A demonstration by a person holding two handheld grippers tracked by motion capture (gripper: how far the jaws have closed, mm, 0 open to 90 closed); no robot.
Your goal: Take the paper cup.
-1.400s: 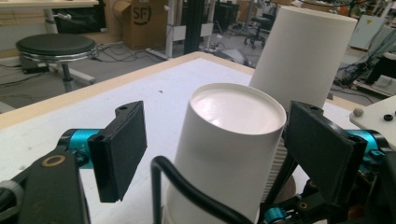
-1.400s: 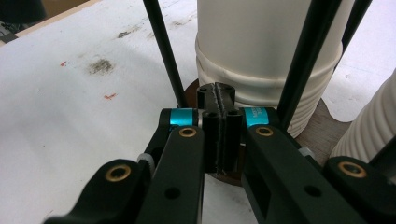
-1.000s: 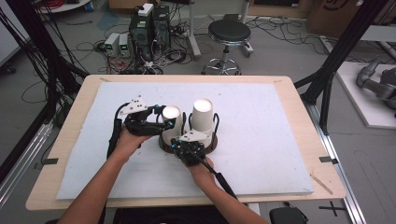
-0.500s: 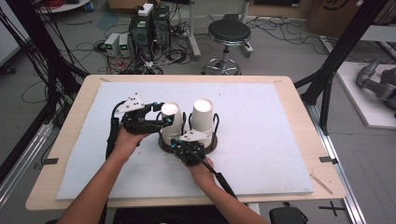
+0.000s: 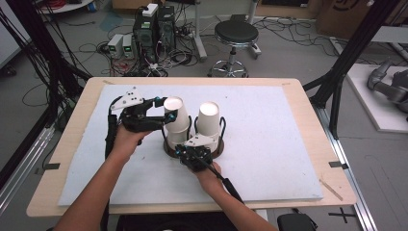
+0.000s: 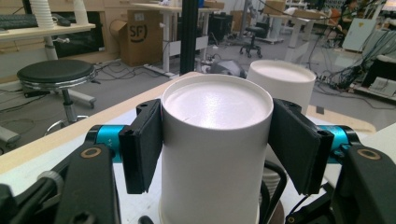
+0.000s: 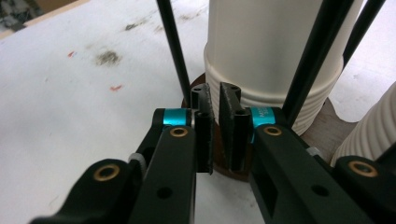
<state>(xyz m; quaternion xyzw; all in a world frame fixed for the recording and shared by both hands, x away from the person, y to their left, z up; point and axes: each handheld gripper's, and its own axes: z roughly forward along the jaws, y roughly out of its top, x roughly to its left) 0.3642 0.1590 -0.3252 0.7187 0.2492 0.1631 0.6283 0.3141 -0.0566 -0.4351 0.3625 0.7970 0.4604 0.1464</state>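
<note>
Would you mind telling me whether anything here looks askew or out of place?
Yes: the left cup, clamped by the left gripper, leans left, while the right cup stands upright in the wire holder. Nothing looks spilled or damaged.

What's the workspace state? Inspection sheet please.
Surface: white mat, lying flat.
Job's things: holder with two upside-down cup stacks; left stack's top cup gripped; right stack untouched.
Clutter: nothing seen; small stains on mat.
Grippers: left hand-held gripper shut on cup, jaws just closed in; right hand-held gripper at holder base, jaws just opening, narrow gap, nothing between.
Cables: cable trails from right hand-held gripper; floor cables tangled.
Surroundings: stool, computers.
</note>
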